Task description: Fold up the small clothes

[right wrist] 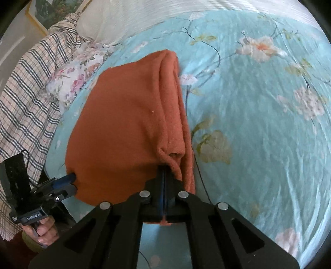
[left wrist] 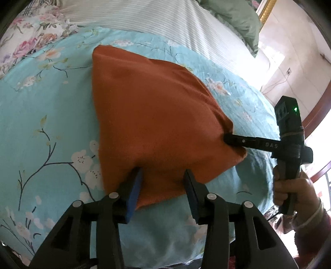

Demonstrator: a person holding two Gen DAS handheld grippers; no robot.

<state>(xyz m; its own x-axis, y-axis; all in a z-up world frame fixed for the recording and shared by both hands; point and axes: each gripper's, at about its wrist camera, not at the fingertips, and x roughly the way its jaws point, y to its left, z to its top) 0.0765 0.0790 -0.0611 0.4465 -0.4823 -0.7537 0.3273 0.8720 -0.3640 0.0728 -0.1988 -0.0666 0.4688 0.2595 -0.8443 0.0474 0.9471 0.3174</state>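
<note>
An orange-brown knit garment (left wrist: pixel 153 115) lies folded on a turquoise floral bedspread (left wrist: pixel 51 124). My left gripper (left wrist: pixel 163 180) sits at its near edge with the jaws apart. The cloth runs between the fingers, and the pads do not press on it. In the right wrist view this gripper (right wrist: pixel 71 183) is at the garment's (right wrist: pixel 124 128) lower left corner. My right gripper (right wrist: pixel 164 171) is shut on the bunched near edge, beside a thick rolled fold. A scrap of cloth pokes out behind its pads. The left wrist view shows it (left wrist: pixel 227 140) pinching the right corner.
The bedspread (right wrist: pixel 258 124) spreads wide to the right. A white striped sheet (left wrist: pixel 165 18) and a green pillow (left wrist: pixel 238 16) lie beyond. A floral cushion (left wrist: pixel 31 41) and plaid fabric (right wrist: pixel 26 93) are on the left. A hand (left wrist: pixel 289 190) holds each gripper.
</note>
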